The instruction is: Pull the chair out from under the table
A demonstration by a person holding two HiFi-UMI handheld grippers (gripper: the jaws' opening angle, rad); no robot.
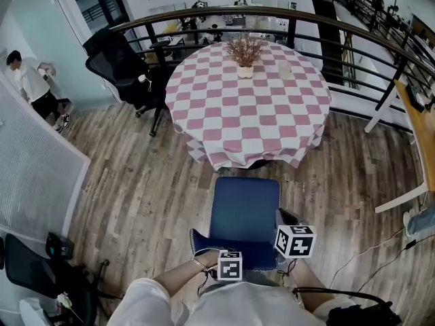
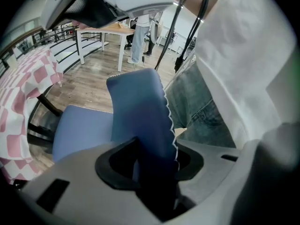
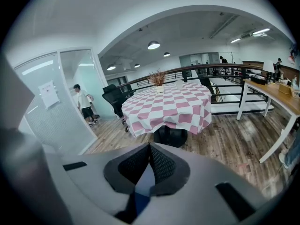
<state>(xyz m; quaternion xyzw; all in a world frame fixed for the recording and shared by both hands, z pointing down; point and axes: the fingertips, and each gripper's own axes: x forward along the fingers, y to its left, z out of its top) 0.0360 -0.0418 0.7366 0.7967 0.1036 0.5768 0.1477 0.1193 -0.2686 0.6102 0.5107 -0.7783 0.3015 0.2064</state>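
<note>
Head view shows the chair (image 1: 245, 212) clear of the surface (image 1: 248, 124), pull seemingly done, left tool (image 2: 150, 161) slack around its backrest (image 2: 140, 111), right tool (image 3: 149, 165) clamped on it.

Person is wearing a white top (image 1: 224, 309), filling 6 o'clock of the head view, and blue-grey jeans (image 2: 201, 118). Left gripper (image 2: 152, 150) and right gripper (image 3: 149, 150) are showing grey shells with black pads, the right pair mesh-textured. Each is carrying a white cube with black square markers: left cube (image 1: 230, 265), right cube (image 1: 294, 241). Black cables (image 1: 340, 293) are trailing at 5 o'clock.
</note>
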